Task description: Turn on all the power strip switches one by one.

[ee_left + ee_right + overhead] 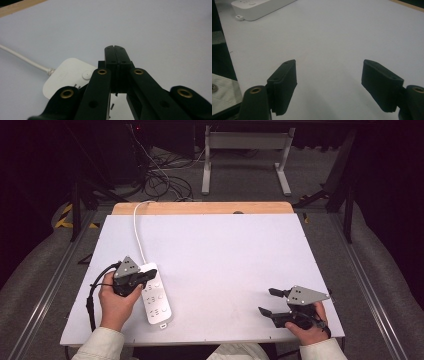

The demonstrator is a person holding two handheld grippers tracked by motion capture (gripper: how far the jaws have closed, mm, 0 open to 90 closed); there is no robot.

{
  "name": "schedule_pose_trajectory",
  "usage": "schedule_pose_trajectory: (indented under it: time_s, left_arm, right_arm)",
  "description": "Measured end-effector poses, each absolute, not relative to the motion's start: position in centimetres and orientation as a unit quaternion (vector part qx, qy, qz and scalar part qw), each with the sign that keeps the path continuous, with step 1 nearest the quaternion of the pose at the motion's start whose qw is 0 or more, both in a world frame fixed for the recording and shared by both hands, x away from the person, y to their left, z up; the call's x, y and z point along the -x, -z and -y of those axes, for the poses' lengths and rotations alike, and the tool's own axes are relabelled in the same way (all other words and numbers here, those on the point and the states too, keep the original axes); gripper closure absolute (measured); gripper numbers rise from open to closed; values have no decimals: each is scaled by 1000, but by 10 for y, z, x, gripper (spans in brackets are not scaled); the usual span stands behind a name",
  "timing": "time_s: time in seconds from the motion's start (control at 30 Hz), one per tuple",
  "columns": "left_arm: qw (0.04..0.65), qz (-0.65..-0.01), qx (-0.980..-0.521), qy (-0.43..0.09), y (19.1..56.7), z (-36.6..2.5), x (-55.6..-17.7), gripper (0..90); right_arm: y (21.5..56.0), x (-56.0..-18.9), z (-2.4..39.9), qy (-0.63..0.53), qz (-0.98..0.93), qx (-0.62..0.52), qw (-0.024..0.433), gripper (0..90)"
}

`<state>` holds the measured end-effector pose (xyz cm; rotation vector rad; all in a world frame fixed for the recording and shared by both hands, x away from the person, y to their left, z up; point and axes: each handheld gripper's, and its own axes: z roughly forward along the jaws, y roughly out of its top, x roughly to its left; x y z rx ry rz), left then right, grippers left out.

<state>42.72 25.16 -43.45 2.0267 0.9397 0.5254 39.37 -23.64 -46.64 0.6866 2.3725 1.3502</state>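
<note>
Left tongs (116, 50) are closed, pads pressed together with nothing between them, poised directly above the cord end of the white power strip (155, 294). That strip lies flat on the white desk (225, 250) at its near left, its white cord (137, 227) running toward the far edge. Right tongs (329, 85) stand wide and empty over bare desk at near right, well apart from the strip.
</note>
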Motion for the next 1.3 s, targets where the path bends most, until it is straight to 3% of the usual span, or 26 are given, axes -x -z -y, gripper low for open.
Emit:
schedule_pose_trajectory:
  time_s: [0.47,1.3]
  left_arm:
    - [390,-393,-804,-216,450,-256,-455,900]
    - [362,-409,-813,-203,466,-259,-460,900]
  right_arm:
    - [467,-394,237,-473,-832,-241,161,291]
    - [466,-393,237,-474,-832,-239,162,291]
